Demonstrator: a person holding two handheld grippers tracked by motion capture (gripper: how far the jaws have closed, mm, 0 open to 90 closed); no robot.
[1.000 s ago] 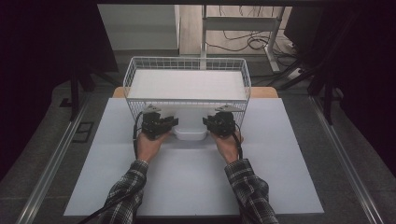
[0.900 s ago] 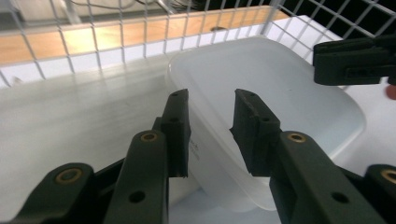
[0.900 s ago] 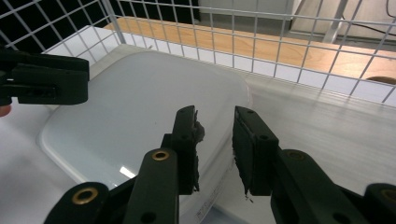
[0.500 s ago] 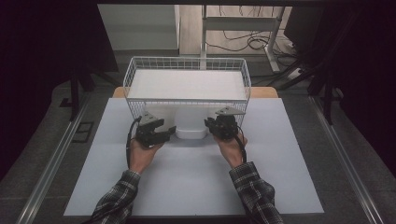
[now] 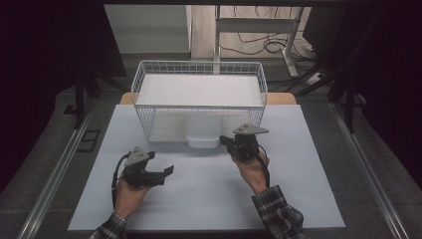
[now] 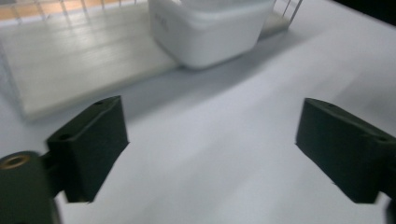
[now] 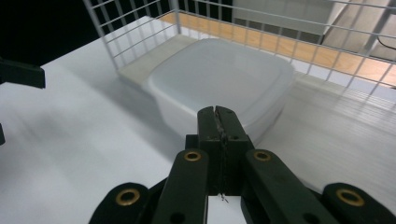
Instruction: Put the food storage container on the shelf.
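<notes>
White table [image 5: 199, 199] bears a lidded tub [image 5: 202, 134].

The white lidded container [image 5: 202, 133] sits half under the wire basket [image 5: 199, 99] in the high view, its rear part veiled by the wire front and the shelf board [image 5: 199, 89] above it. In the left gripper view its top is cut off by the upper edge, and the white table [image 6: 224, 154] between the jaws is blurred. In the right gripper view the shut right gripper [image 7: 219, 116] covers part of the container's near wall, and the basket's upper wires run out of frame.
</notes>
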